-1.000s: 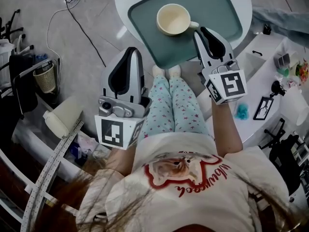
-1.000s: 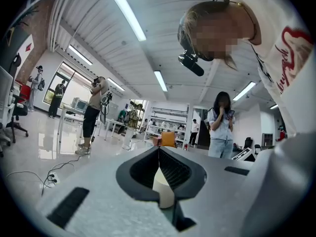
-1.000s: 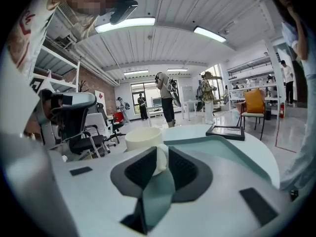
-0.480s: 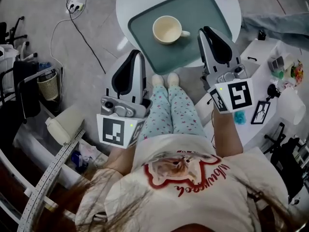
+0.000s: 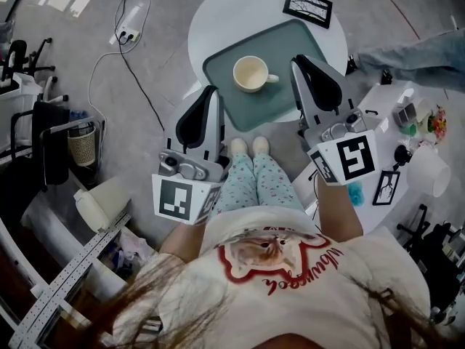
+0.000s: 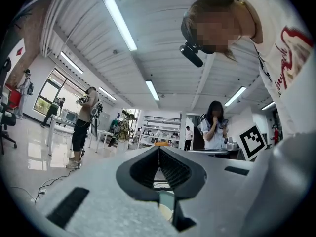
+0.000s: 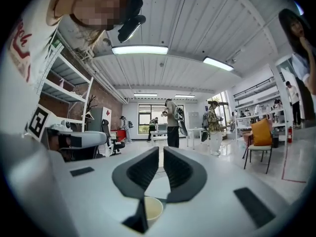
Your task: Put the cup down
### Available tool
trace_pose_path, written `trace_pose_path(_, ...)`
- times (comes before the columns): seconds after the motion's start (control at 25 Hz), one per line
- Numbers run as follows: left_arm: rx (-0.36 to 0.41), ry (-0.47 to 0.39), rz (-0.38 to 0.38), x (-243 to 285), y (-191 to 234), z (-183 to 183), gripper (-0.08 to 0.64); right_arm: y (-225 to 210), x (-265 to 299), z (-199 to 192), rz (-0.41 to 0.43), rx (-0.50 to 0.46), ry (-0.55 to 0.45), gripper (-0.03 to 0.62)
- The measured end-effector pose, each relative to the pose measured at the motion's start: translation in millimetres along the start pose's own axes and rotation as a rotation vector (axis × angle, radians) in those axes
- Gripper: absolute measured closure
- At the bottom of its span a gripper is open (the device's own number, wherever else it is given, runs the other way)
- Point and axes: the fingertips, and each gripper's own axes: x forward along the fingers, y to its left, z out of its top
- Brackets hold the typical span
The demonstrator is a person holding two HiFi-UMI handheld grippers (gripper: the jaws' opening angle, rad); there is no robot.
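One cup point(image 5: 251, 73) on one tray point(image 5: 309, 46) (grippers empty): left gripper point(image 6: 158, 152) closed, right gripper point(image 7: 161, 152) ajar.

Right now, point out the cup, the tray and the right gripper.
cup point(image 5: 249, 73), head view, on its pale inside.
tray point(image 5: 287, 42), head view, on bare surface near its far edge.
right gripper point(image 5: 300, 62), head view, at its jaw tips.

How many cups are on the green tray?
1. The cream cup sits mid-tray on the green tray, atop the round white table, handle pointing right. The right gripper covers a little of the tray's edge, so something small could hide there.
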Motion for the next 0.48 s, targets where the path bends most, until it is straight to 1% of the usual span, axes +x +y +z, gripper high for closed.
trace_pose_path(0.28,0.014,-0.051,-0.011,7.7,-9.5,33.6,0.546,11.5,4.4,52.7,0.050,-0.058,-0.086,0.554)
trace_pose_path(0.48,0.055,-0.082,-0.027,6.5,-26.7,66.2,0.546,24.1,-6.6,99.9,0.103,-0.090,-0.156,0.560)
